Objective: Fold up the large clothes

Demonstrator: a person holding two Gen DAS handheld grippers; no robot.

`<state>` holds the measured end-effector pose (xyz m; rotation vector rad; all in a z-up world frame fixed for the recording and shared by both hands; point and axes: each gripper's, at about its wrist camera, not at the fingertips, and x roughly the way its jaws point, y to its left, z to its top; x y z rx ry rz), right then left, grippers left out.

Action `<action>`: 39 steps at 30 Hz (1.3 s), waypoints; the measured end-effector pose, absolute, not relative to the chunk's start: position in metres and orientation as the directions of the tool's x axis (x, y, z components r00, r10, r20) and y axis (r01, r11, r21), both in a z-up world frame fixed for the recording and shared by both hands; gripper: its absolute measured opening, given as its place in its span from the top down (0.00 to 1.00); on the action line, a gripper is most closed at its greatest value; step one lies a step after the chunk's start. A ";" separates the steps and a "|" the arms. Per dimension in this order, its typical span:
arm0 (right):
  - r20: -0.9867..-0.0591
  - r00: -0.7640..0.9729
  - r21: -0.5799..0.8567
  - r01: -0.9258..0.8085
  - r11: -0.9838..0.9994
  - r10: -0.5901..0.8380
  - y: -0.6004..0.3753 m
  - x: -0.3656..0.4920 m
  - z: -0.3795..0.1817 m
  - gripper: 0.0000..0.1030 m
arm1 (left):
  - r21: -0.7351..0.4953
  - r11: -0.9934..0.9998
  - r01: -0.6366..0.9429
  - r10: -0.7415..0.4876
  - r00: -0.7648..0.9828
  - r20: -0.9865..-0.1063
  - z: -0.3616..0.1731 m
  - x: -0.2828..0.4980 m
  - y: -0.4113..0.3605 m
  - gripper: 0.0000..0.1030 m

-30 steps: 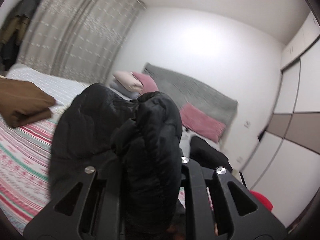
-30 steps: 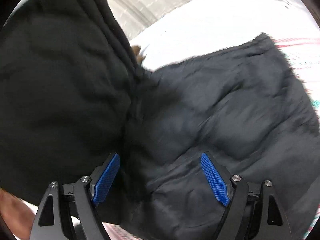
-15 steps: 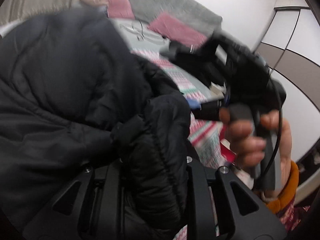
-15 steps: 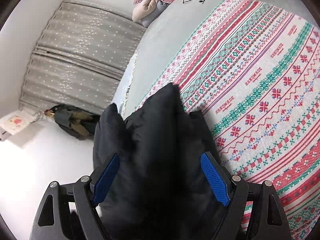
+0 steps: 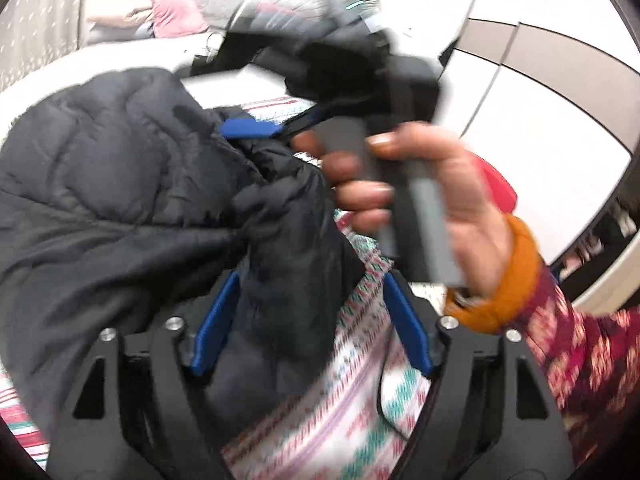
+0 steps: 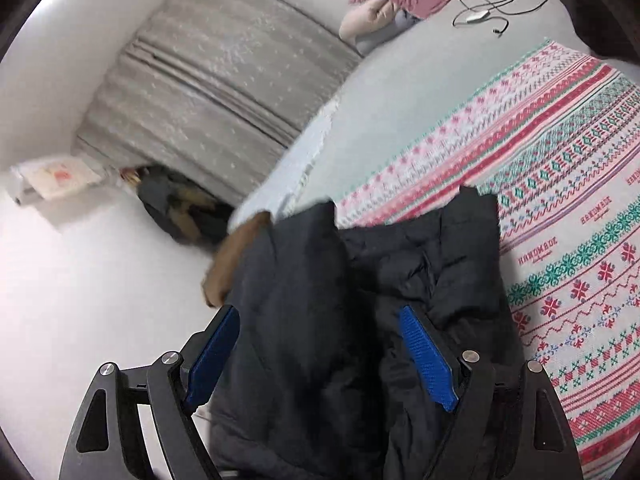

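Left wrist view: left gripper [image 5: 308,320] jaws wide apart, black jacket [image 5: 120,184] bunched against the 9 o'clock pad only; right hand [image 5: 420,192] at 1 o'clock.
Right wrist view: right gripper [image 6: 320,356] spread wide, jacket [image 6: 360,300] lying loose between pads, on the blanket [image 6: 580,200].

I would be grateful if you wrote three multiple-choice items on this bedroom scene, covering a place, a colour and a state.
1. Where does the black puffer jacket lie?
A. on the patterned bedspread
B. on the floor
C. on a chair

2. What colour are the pads of the right hand-held gripper?
A. red
B. blue
C. green

3. The left hand-held gripper is:
A. open
B. shut on the jacket
C. out of view

A: the bedspread shows beneath it.
B: both pads are blue.
A: its pads stand wide apart.
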<state>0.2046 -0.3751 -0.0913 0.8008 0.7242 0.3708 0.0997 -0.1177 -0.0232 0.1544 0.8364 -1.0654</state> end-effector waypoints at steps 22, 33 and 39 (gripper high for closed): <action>-0.249 0.623 0.877 -0.180 0.446 0.741 -0.374 0.242 -0.122 0.52 | -0.340 0.793 0.505 -0.599 0.544 -0.588 -0.041 0.176 -0.007 0.42; -0.356 0.822 0.656 -0.119 0.745 0.445 -0.373 0.208 -0.087 0.91 | -0.292 0.755 0.587 -0.635 0.544 -0.548 -0.043 0.178 -0.046 0.42; -0.614 0.726 0.552 0.115 0.826 0.310 -0.385 0.215 -0.111 0.79 | -0.269 0.741 0.615 -0.637 0.516 -0.572 -0.053 0.175 -0.058 0.42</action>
